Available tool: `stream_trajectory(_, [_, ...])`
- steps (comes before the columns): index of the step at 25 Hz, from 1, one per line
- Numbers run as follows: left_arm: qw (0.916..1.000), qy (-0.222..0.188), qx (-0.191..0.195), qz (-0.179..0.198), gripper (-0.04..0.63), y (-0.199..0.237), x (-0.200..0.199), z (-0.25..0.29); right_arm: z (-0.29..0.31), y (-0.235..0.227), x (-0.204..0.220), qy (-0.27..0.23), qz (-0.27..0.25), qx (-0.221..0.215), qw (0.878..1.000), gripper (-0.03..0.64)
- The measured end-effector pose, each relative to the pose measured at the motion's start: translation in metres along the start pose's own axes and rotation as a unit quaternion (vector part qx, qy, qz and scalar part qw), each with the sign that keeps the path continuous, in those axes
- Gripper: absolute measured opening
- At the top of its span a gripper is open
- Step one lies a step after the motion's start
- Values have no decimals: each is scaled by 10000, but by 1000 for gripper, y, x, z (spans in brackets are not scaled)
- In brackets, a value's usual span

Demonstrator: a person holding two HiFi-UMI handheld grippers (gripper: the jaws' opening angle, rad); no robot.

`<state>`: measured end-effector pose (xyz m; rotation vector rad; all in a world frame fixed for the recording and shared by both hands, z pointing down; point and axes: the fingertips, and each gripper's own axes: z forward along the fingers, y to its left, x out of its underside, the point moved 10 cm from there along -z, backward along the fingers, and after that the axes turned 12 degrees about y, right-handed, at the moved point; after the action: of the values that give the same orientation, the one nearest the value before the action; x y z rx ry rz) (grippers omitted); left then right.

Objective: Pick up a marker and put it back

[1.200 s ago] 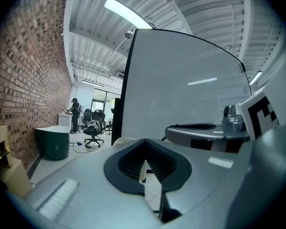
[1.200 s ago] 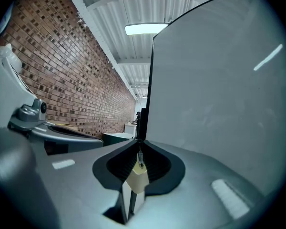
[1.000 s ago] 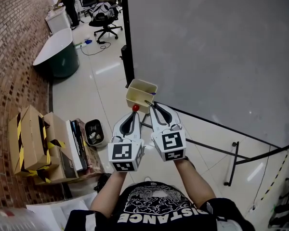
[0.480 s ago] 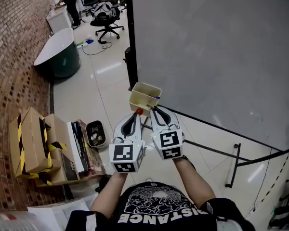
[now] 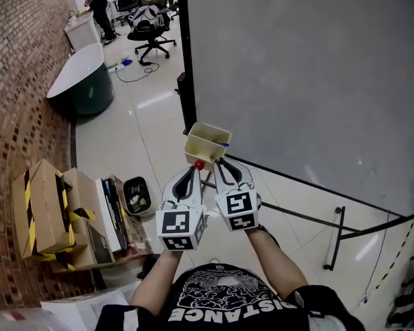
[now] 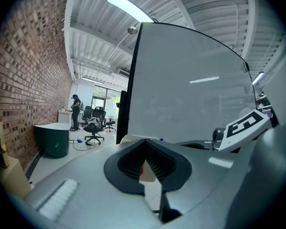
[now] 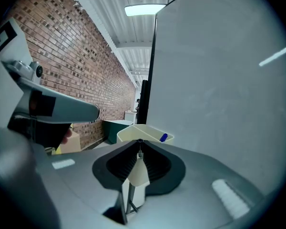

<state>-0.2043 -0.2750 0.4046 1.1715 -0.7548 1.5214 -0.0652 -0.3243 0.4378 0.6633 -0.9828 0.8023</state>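
In the head view we see the left gripper [image 5: 194,170] and the right gripper [image 5: 217,163] side by side, just short of a cream bin [image 5: 196,150]. The bin hangs at the lower corner of a grey board [image 5: 310,81]. A blue marker [image 5: 225,144] lies inside the bin at its far right corner. A small red cap [image 5: 199,165] sits against the bin's near wall, just off the left gripper's tips.

In the left gripper view the jaws are pressed together at the tips. A sliver of red shows through the gap behind them, and it seems to lie beyond the pads, not pinched.

In the right gripper view the jaws are likewise drawn together. At their tips is a thin dark sliver we cannot identify, and the bin's rim is just beyond.

We judge the crowding to be the risk. Two closed grippers this close could nudge the light bin, or knock a marker over its rim.

There is no bench beneath, only a glossy tiled floor [image 5: 131,129] where a dropped marker would roll. Along the left are a brick wall [image 5: 21,81], taped cardboard boxes [image 5: 38,205] and a dark green tub [image 5: 83,81]
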Motion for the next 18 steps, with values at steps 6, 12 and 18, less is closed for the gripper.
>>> stream_trajectory(6, [10000,27,-22,-28,6,3,0,0,1,1,1,-30,-43,55,10000,40])
stream_trajectory(12, [10000,24,-6,-59,6,1,4,-5,-2,2,4,-14,-17,56,10000,48])
stream_trajectory(18, [9999,-37,-48,-114,6,-4,3,-18,-19,3,-2,-126,-65,110,9998,48])
